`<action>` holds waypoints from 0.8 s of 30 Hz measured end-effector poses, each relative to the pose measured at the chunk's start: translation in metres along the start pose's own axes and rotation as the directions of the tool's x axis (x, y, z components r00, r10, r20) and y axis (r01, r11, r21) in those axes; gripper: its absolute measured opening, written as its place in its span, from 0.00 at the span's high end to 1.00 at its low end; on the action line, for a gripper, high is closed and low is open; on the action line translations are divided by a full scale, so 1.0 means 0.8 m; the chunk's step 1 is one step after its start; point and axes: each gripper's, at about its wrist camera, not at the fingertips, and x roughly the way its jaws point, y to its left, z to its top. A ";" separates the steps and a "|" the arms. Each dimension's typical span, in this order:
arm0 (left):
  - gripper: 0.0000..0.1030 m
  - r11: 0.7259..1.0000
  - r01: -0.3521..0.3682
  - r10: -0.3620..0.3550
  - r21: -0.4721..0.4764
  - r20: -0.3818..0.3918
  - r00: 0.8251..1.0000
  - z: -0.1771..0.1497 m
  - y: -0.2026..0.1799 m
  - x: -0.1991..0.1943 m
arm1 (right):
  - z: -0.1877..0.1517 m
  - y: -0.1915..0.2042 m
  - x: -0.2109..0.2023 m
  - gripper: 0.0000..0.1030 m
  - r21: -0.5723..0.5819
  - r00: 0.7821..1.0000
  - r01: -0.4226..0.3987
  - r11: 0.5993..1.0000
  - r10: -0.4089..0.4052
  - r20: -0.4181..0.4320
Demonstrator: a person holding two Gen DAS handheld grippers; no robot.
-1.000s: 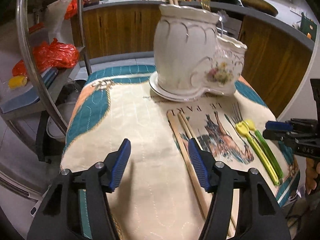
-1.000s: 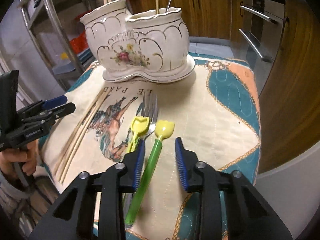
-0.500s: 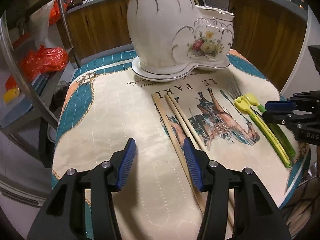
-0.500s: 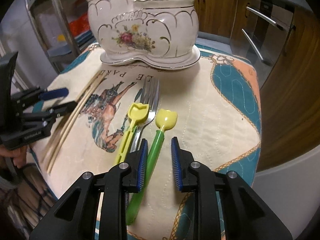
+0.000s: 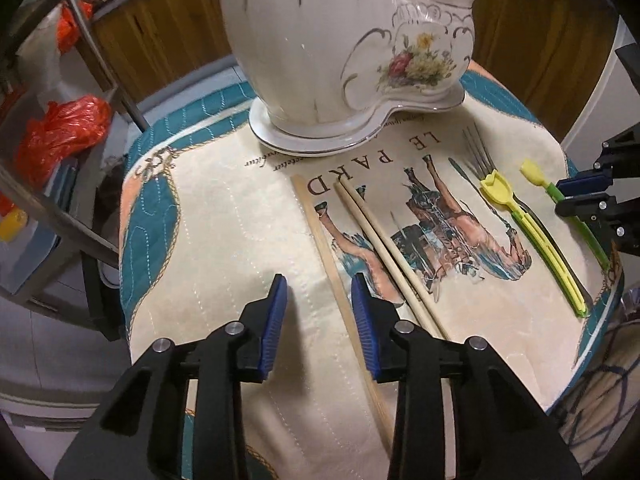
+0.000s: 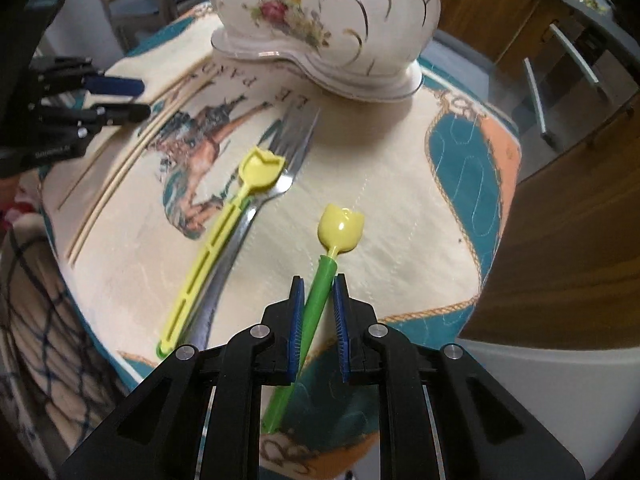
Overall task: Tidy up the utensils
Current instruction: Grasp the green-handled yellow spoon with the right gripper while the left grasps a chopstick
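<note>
A glossy white ceramic utensil holder (image 5: 344, 52), scalloped, gilt-lined and painted with a flower spray, stands at the far end of the surface, which is covered by a quilted cream, teal and peach cloth (image 5: 224, 240) printed with a horse and the letters "LE PARD"; three pale wooden chopsticks (image 5: 384, 240) lie lengthwise on the print, one apart from a touching pair; the left gripper (image 5: 320, 304) straddles that single stick, its ribbed blue jaws closing but not yet pressing it; to the side lie a steel fork (image 6: 292, 152) with a yellow slotted plastic utensil (image 6: 224, 240) resting along its handle, and a smooth plastic spoon with a yellow tulip-shaped bowl and green stem (image 6: 324, 272); the right gripper (image 6: 318, 292) is closing its jaws around that green stem, the pads just beside it, contact unclear.
</note>
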 end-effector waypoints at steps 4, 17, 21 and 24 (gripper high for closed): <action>0.76 0.998 0.021 -0.017 0.052 -0.083 0.996 0.013 -0.003 0.005 | 0.007 -0.008 0.004 0.85 0.001 0.998 -0.023 1.000 0.023 -0.062; 0.95 0.996 0.052 -0.041 0.069 -0.150 0.988 0.034 -0.008 0.012 | 0.022 0.000 0.006 0.90 -0.002 0.997 -0.002 1.000 0.002 -0.083; 0.95 0.996 0.082 -0.080 0.019 -0.075 0.994 0.022 -0.005 0.000 | 0.011 -0.013 -0.003 0.90 0.046 0.999 -0.047 0.998 0.048 -0.014; 0.95 0.995 0.102 -0.102 -0.021 -0.016 0.995 0.016 0.005 -0.018 | 0.002 -0.025 -0.018 0.90 0.075 0.997 -0.074 0.994 0.071 0.040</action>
